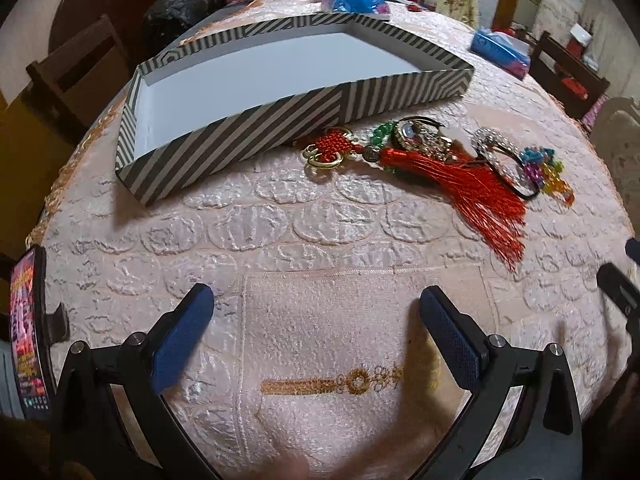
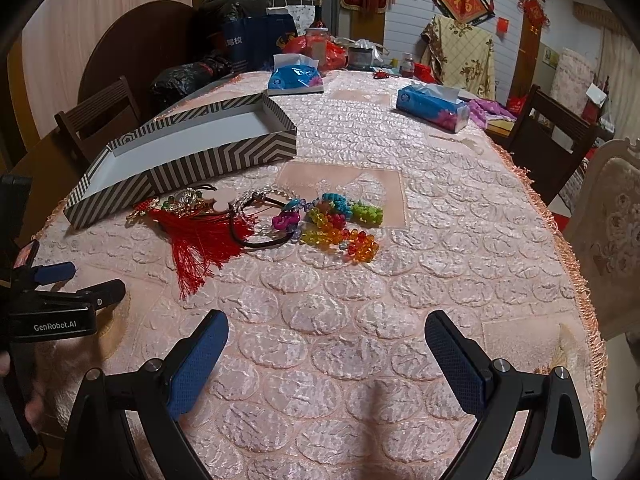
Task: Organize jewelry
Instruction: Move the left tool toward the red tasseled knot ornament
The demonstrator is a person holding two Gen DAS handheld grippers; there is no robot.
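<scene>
A striped shallow box [image 1: 256,140] [image 2: 224,156] with a white inside lies empty on the pink tablecloth. Just in front of it is a pile of jewelry: a red knot with a long red tassel [image 1: 476,184] [image 2: 196,240], a rhinestone piece [image 1: 496,144], green beads [image 1: 382,130], and bright bead bracelets [image 1: 554,174] [image 2: 340,236]. My left gripper [image 1: 316,300] hovers open over bare cloth, well short of the pile. My right gripper [image 2: 326,326] is open too, nearer than the bracelets. The left gripper's body [image 2: 52,312] shows at the right wrist view's left edge.
Two blue tissue packs [image 2: 296,76] [image 2: 434,108] lie farther back on the table. Bags, jars and clutter [image 2: 320,44] crowd the far end. Dark wooden chairs [image 2: 100,120] [image 2: 556,136] stand on both sides. A phone [image 1: 28,332] sits at the left edge.
</scene>
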